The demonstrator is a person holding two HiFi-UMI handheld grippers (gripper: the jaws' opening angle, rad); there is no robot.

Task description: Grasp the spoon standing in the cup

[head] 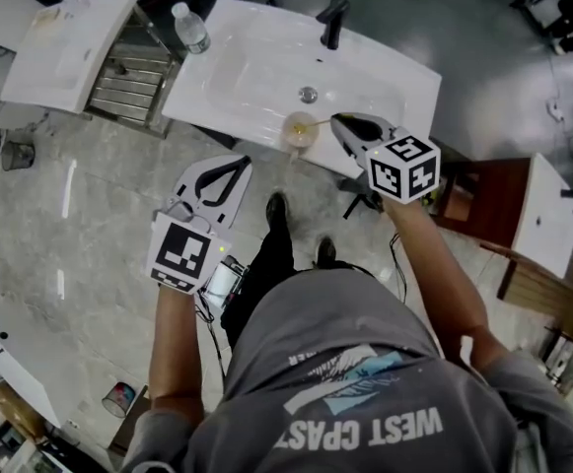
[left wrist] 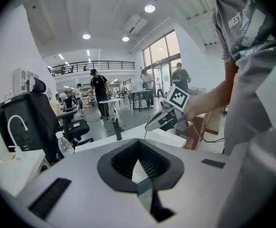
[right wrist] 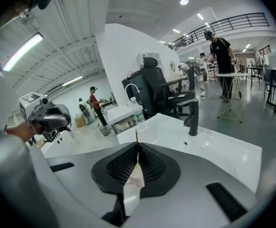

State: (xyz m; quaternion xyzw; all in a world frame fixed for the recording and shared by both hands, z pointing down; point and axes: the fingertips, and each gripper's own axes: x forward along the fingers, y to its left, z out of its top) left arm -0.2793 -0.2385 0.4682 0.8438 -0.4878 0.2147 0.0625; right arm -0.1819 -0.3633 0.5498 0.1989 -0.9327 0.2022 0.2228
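Note:
A translucent cup (head: pixel 299 130) stands on the front rim of the white sink (head: pixel 256 67). A thin gold spoon (head: pixel 318 122) leans out of it to the right. My right gripper (head: pixel 337 120) is shut on the spoon's handle. In the right gripper view the handle tip (right wrist: pixel 137 137) pokes up between the closed jaws of the right gripper (right wrist: pixel 137 145), and the cup is hidden below them. My left gripper (head: pixel 239 165) hangs in front of the sink, shut and empty. From the left gripper (left wrist: pixel 138 145) I see the right gripper (left wrist: pixel 152 123) with the spoon (left wrist: pixel 146 131) under its tip.
A black faucet (head: pixel 331 20) and a drain (head: pixel 308 94) belong to the sink. A water bottle (head: pixel 189 26) stands at its left corner. Another white basin (head: pixel 69 37) lies left, a brown table (head: pixel 493 205) right. People stand far off in the hall.

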